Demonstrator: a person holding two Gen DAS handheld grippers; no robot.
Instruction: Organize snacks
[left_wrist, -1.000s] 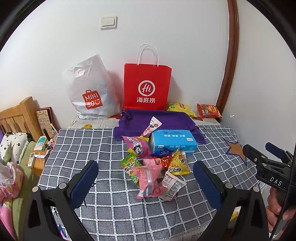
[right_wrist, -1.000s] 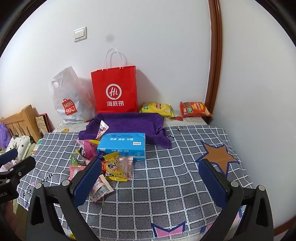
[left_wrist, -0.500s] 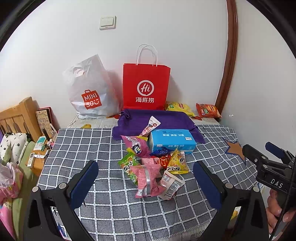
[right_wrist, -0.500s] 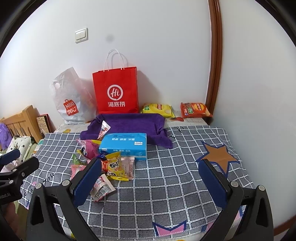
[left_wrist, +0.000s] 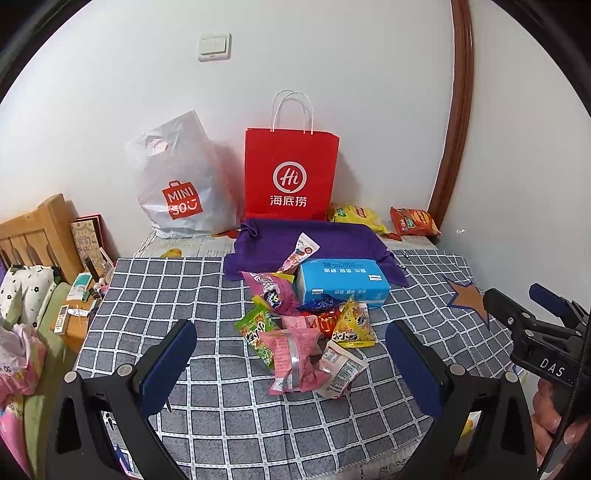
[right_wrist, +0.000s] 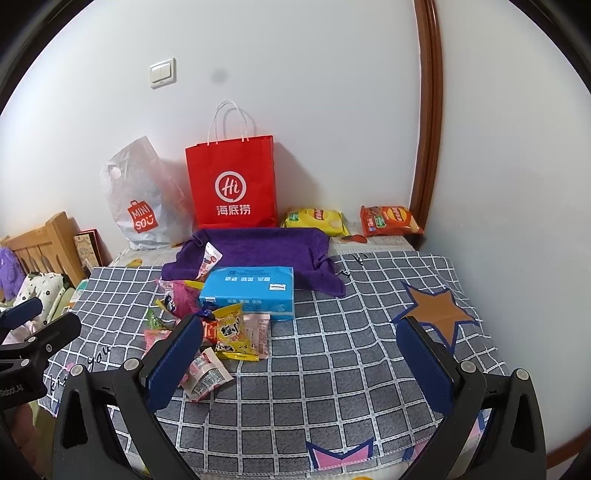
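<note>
While both jaws gape, snack pile (left_wrist: 303, 328) ahead of left gripper (left_wrist: 291, 358), right gripper (right_wrist: 299, 354) w/ pile at left.

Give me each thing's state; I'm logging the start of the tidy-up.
Left hand-held gripper: open, empty.
Right hand-held gripper: open, empty.
Red bag: upright against the wall.
White bag: slumped against the wall.
Blue box: lying flat, closed.
Purple cloth: crumpled.
Snack pile: loose, unsorted.
Yellow chips: lying flat.
Orange chips: lying flat.
</note>
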